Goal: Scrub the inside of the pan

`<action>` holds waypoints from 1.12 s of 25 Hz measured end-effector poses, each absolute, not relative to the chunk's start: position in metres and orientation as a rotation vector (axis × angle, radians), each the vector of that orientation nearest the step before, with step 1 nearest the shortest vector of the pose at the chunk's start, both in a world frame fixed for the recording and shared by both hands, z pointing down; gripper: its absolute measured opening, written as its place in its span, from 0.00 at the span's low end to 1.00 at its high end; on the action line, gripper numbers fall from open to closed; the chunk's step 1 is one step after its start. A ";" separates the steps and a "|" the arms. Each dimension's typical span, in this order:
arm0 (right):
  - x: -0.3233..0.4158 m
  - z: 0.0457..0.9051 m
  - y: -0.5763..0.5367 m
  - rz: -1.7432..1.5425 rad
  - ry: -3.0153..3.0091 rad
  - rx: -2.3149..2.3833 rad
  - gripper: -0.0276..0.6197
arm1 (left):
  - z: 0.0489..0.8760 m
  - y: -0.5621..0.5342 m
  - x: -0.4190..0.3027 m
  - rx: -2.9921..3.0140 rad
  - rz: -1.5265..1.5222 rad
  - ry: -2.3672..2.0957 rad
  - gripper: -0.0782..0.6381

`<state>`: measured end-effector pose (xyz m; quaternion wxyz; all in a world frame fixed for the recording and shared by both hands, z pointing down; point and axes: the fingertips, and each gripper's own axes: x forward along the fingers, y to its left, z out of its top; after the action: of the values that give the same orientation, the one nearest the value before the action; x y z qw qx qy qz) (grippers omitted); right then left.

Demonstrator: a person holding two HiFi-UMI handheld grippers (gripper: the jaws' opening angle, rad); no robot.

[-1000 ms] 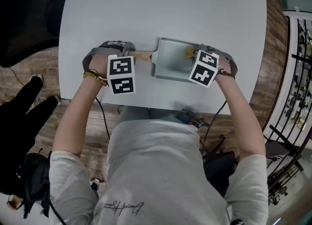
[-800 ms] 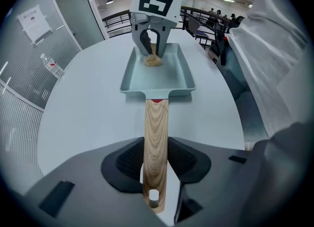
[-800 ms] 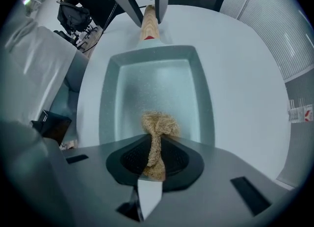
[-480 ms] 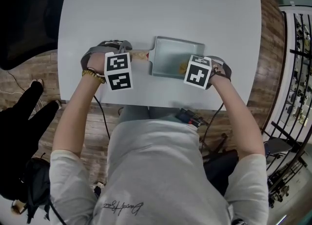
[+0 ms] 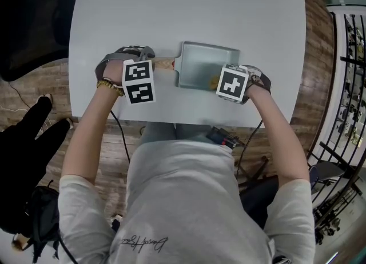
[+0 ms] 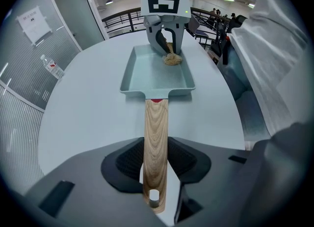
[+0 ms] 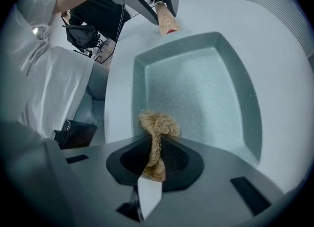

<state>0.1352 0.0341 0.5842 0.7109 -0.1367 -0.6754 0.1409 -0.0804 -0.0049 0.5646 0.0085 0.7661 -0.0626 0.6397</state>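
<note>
A pale teal rectangular pan (image 5: 200, 66) (image 6: 157, 73) (image 7: 196, 86) lies on the white table (image 5: 189, 11), its wooden handle (image 5: 164, 64) (image 6: 156, 142) pointing left. My left gripper (image 5: 146, 66) (image 6: 156, 172) is shut on that handle. A tan fibrous scrubber (image 5: 214, 80) (image 6: 171, 59) (image 7: 156, 127) rests on the pan floor at the near right corner. It is pinched in my right gripper (image 5: 220, 81) (image 7: 153, 164), which points steeply down into the pan.
The table's front edge (image 5: 171, 121) runs just below both hands, with the person's torso behind it. A small black device (image 5: 224, 138) (image 7: 73, 132) sits near the lap. A black railing (image 5: 346, 86) and wood floor lie to the right.
My right gripper has dragged the scrubber from the pan's far right corner toward its near right corner. The left gripper and the handle have stayed still.
</note>
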 end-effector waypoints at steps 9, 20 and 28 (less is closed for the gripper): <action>0.134 0.588 0.035 0.305 -1.502 -0.298 0.15 | 0.568 -0.002 -0.080 2.402 1.985 -0.149 0.32; 0.127 0.583 0.033 0.301 -1.595 -0.209 0.15 | 0.566 -0.004 -0.081 2.412 1.971 -0.086 0.34; 0.120 0.575 0.028 0.322 -1.673 -0.126 0.15 | 0.557 -0.002 -0.078 2.420 1.954 -0.033 0.37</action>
<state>0.1204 0.0275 0.5753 0.6570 -0.0556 -0.7383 0.1422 -0.0785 -0.0020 0.5575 0.0154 0.7778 -0.0107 0.6282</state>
